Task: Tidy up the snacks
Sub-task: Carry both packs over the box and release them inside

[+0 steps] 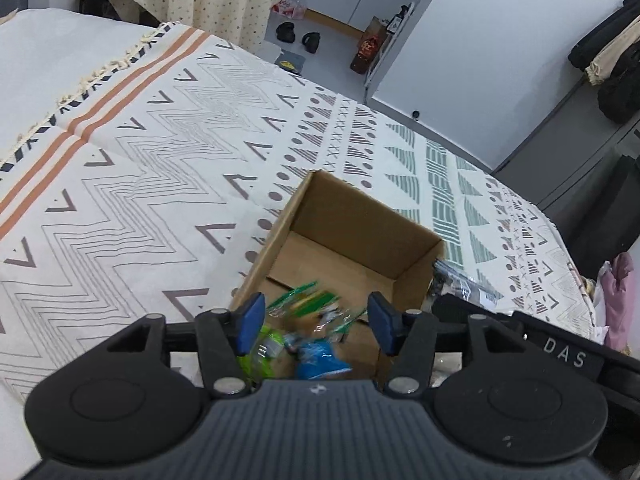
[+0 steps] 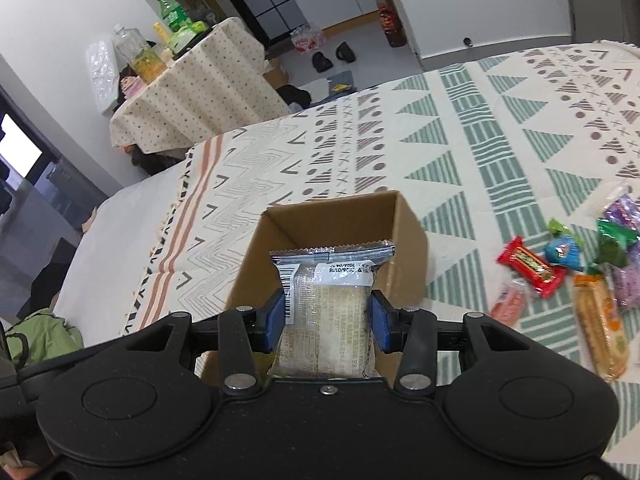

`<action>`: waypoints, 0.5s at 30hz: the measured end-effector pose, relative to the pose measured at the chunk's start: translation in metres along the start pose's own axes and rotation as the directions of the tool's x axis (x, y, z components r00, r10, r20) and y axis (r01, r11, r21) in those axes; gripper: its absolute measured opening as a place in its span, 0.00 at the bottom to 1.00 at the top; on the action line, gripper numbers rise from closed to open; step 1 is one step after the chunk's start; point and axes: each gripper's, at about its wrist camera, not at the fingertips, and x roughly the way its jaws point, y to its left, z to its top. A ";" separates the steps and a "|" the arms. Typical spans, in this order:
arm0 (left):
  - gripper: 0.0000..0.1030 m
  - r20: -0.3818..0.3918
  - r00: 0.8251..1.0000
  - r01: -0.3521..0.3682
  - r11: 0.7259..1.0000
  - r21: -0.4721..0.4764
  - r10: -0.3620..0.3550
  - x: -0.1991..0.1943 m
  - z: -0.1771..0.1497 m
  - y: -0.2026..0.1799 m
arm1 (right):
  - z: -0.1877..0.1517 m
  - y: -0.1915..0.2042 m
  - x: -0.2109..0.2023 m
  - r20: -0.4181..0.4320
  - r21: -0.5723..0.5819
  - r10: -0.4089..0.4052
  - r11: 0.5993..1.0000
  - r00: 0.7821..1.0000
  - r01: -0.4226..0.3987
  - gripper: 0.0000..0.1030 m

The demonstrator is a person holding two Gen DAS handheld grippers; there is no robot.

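Now, box (image 1: 352,240): sitting open on the patterned cloth (image 1: 140,184), filling the lower centre of the left view and the centre of the right view.
Snacks in box: green packets (image 1: 304,300) and a blue packet (image 1: 320,360) are lying blurred on the box floor, low in the left view.
Left gripper (image 1: 316,326): hovering over the box, its blue pads (image 1: 250,326) standing spread with nothing between them.
Right gripper (image 2: 328,318): pinching a clear packet (image 2: 328,296) by its sides, above the box opening.
Clear packet: standing upright, its crimped top edge pointing away from the camera.
Loose snacks: a red bar (image 2: 532,266), an orange packet (image 2: 600,324), plus blue, green and purple ones are lying on the cloth at the right edge of the right view, apart from the box.
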 end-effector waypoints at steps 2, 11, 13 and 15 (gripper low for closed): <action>0.58 0.000 1.000 -0.009 1.000 -0.007 0.009 -0.001 0.000 0.003 | 0.001 0.001 0.002 0.000 0.009 0.003 1.000 1.000 -0.003 0.45; 0.79 -0.018 0.999 -0.050 0.999 -0.017 0.050 -0.007 -0.005 0.000 | 0.002 -0.014 -0.020 0.048 0.049 -0.013 0.999 0.999 0.011 0.67; 0.81 -0.018 0.998 -0.053 0.998 -0.016 0.053 -0.011 -0.009 -0.004 | 0.001 -0.021 -0.027 0.061 0.061 -0.024 0.998 0.998 0.020 0.71; 0.84 -0.020 0.998 -0.058 0.998 -0.007 0.058 -0.014 -0.014 -0.009 | -0.001 -0.027 -0.037 0.078 0.061 -0.045 0.997 0.996 0.041 0.80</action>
